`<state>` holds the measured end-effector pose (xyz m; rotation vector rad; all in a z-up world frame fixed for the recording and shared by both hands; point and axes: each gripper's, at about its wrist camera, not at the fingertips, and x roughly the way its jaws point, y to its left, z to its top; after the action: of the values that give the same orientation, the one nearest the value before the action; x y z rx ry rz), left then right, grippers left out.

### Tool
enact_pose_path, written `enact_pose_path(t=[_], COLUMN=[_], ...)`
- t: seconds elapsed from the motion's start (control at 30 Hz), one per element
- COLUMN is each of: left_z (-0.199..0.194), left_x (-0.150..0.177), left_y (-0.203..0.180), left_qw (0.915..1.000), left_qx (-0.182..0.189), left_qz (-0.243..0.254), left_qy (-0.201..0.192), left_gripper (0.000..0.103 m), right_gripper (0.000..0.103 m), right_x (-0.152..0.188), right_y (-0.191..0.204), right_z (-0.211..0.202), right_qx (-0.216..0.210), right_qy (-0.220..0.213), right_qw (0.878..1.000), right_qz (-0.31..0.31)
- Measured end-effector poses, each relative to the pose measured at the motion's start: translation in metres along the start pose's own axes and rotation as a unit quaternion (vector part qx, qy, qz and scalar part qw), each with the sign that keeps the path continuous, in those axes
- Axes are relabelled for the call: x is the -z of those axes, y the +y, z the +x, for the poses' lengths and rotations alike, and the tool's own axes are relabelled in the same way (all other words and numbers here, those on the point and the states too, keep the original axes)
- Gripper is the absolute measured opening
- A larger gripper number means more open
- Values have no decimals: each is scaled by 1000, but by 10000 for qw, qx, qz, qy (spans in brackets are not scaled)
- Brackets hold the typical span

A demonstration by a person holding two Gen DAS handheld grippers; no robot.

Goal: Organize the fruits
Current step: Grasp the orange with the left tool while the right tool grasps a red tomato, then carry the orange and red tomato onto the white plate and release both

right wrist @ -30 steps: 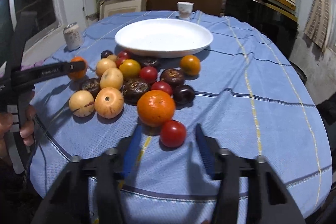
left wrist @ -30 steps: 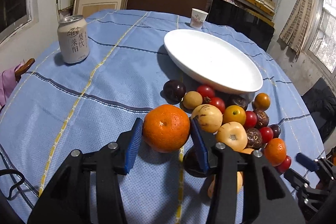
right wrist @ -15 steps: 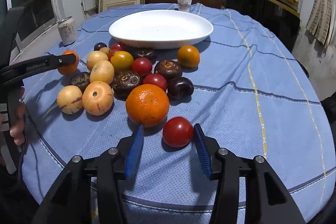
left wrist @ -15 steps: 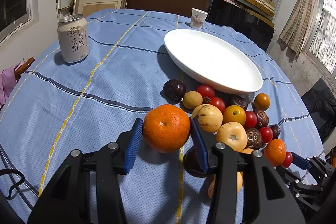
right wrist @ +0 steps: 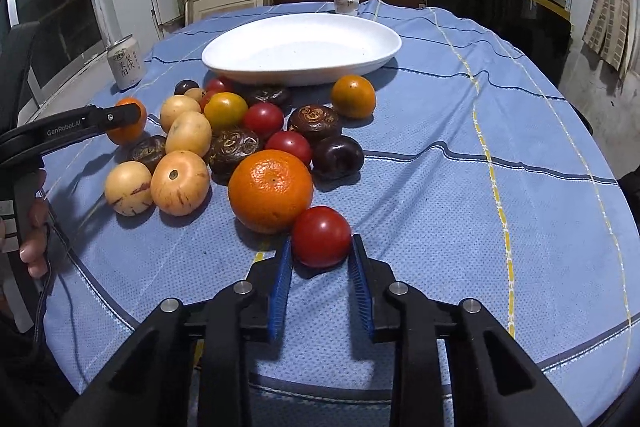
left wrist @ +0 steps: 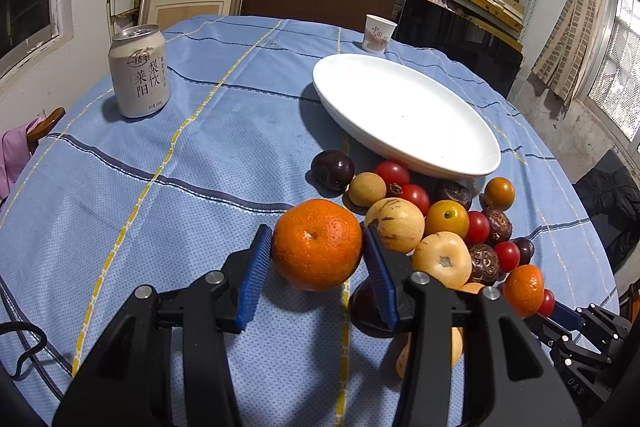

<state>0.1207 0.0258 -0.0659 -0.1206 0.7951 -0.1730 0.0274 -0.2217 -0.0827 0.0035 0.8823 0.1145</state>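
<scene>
Fruit lies heaped on the blue tablecloth point(right wrist: 460, 131) just in front of the white plate point(right wrist: 256, 61), which holds nothing yet. At the near edge of the heap, a small red tomato point(right wrist: 322, 241) sits between the blue pads of the right gripper point(right wrist: 320, 281); its jaws have just been closing and now clasp the tomato on both sides. This tomato touches a large orange point(right wrist: 271, 191) to its left. At the far side of the heap, the left gripper point(left wrist: 314, 269) clamps a second orange point(left wrist: 317, 244) between its pads, the fruit apparently resting on the cloth.

Judgement on the step in hand: each grasp should be lifted straight up before travelling, so that neighbouring fruit is not rolled off the heap. The tomato is soft; pressure should be only enough to hold it. Carry across the heap should clear the plate's rim.

Both grippers pitch downward toward the cloth, fingers forward. A hand point(right wrist: 32, 223) grips the left tool's handle at the frame edge. A drink can point(left wrist: 139, 71) and a paper cup point(left wrist: 378, 33) stand well apart from the work.
</scene>
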Motion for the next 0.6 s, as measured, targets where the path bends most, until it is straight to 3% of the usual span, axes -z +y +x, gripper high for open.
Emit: enact_pose_path(t=[0.6], left_z=[-7], left_x=[5], left_y=[4], left_qw=[9998], left_qx=[133], left_qz=[12], left_qy=[-126], left_gripper=[46], right_gripper=[29], right_x=[-1], right_y=[-5], right_z=[-17], right_qx=[3], right_qy=[-259], right_qw=[9996], right_qz=[64])
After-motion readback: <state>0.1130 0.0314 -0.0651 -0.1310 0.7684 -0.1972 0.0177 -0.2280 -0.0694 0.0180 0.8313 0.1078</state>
